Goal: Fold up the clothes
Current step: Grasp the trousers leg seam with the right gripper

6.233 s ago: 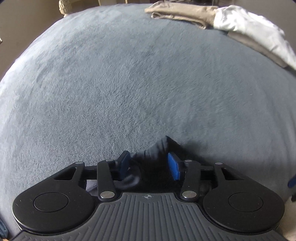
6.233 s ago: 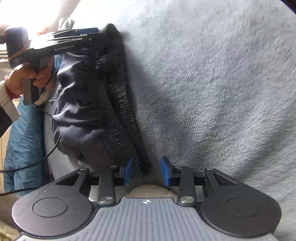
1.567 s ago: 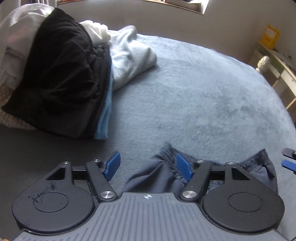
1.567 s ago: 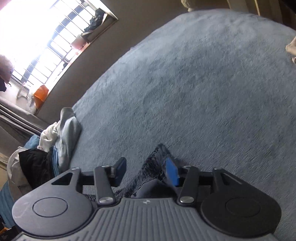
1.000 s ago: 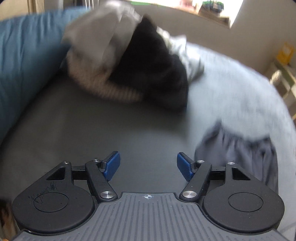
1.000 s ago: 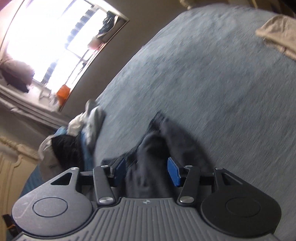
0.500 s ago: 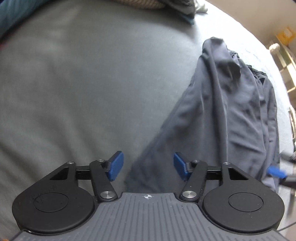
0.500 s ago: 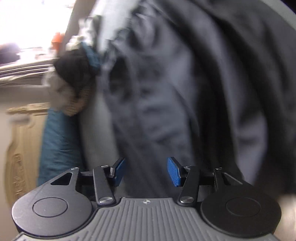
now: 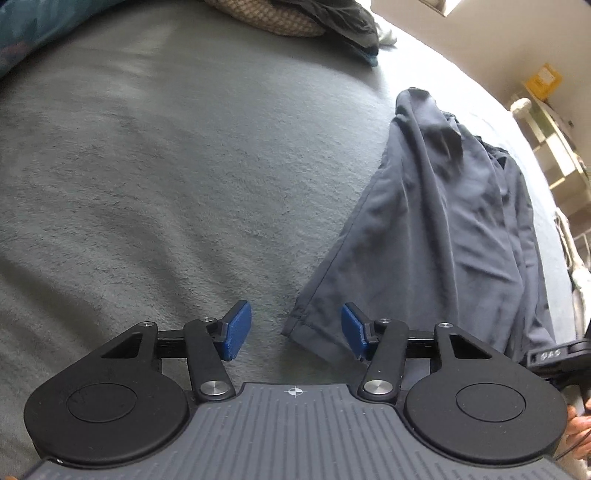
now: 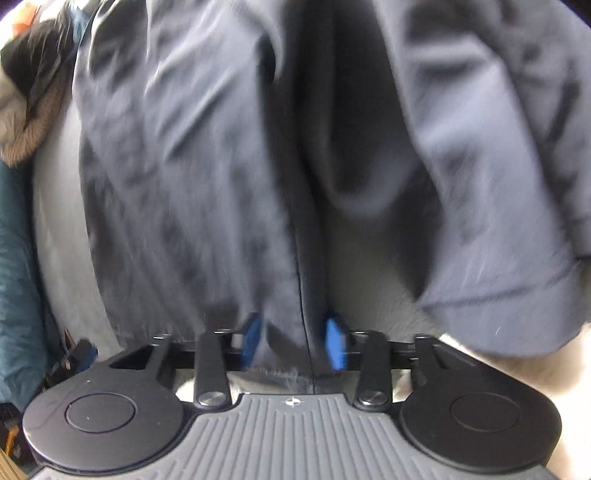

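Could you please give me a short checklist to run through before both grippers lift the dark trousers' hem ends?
1. Left gripper around a hem corner of the dark trousers: ok; jaws have just been closing, pads not yet pressing.
2. Right gripper around the other hem: ok, cloth between the jaws, which have just been closing.
3. Right grip firm: cannot tell, blurred.
4. Trousers lying flat: not ok, wrinkled.
5. Grey blanket beside them bare: ok.

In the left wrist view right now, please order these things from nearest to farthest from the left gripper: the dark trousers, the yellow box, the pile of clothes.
1. dark trousers: hem corner between the left gripper fingers.
2. pile of clothes: top middle, far across the bed.
3. yellow box: upper right, beyond the bed.
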The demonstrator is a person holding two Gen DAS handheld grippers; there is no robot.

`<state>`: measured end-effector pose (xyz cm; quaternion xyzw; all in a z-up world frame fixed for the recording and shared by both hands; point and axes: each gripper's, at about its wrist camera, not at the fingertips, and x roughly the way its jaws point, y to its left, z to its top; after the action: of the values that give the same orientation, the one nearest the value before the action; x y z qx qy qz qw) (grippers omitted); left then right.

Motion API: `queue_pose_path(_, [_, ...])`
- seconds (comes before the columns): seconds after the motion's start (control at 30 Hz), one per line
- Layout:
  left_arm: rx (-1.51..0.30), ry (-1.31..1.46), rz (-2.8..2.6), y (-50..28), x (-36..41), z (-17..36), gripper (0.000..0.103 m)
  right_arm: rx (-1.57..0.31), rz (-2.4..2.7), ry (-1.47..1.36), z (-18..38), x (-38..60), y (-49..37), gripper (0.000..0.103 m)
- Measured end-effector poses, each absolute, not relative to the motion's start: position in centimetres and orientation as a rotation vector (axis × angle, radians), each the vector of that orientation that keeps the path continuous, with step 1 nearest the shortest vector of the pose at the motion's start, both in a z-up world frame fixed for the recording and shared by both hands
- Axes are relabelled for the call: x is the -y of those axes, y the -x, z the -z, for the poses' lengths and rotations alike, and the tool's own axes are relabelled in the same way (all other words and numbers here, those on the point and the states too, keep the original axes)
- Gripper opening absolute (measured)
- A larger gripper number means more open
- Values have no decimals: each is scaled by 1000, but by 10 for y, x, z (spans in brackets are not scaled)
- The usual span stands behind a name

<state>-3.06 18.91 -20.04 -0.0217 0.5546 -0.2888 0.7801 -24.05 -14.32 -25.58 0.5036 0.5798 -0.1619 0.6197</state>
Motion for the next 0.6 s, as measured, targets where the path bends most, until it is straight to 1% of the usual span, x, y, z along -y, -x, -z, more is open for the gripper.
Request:
queue_pose_path(0.03, [-1197, 49, 632, 29, -188, 202, 52, -1345, 378, -1125, 256, 139, 239, 19])
queue_pose_path(0.2, [-1235, 61, 709, 15, -176, 217, 50, -1357, 426, -1102, 253, 141, 238, 19])
queue_pose_path(0.23, [-1246, 49, 725, 13, -171, 221, 46, -1362, 433, -1113, 254, 142, 238, 20])
queue_pose_path(0.3, [-1257, 14, 751, 13, -162, 227, 43, -1370, 450, -1141, 257, 146, 239, 20])
queue_pose_path(0.37, [-1253, -31, 751, 16, -154, 231, 28, -1373, 466, -1156, 261, 148, 239, 21])
queue_pose_path(0.4, [-1252, -52, 740, 17, -151, 234, 23, -1368, 475, -1168, 262, 148, 240, 21])
queue_pose_path(0.43, [-1250, -73, 729, 18, -148, 236, 12, -1364, 483, -1178, 264, 149, 241, 21])
queue_pose_path(0.47, [-1244, -69, 712, 19, -148, 237, 4, -1358, 489, -1188, 264, 149, 243, 21])
queue_pose_path(0.5, [-1238, -48, 700, 20, -149, 236, 1, -1351, 493, -1195, 264, 149, 245, 21])
queue_pose_path(0.53, [-1231, -27, 689, 20, -151, 234, 0, -1343, 493, -1196, 263, 149, 247, 21])
queue_pose_path(0.6, [-1215, 11, 674, 22, -158, 223, 0, -1331, 483, -1175, 261, 148, 249, 19])
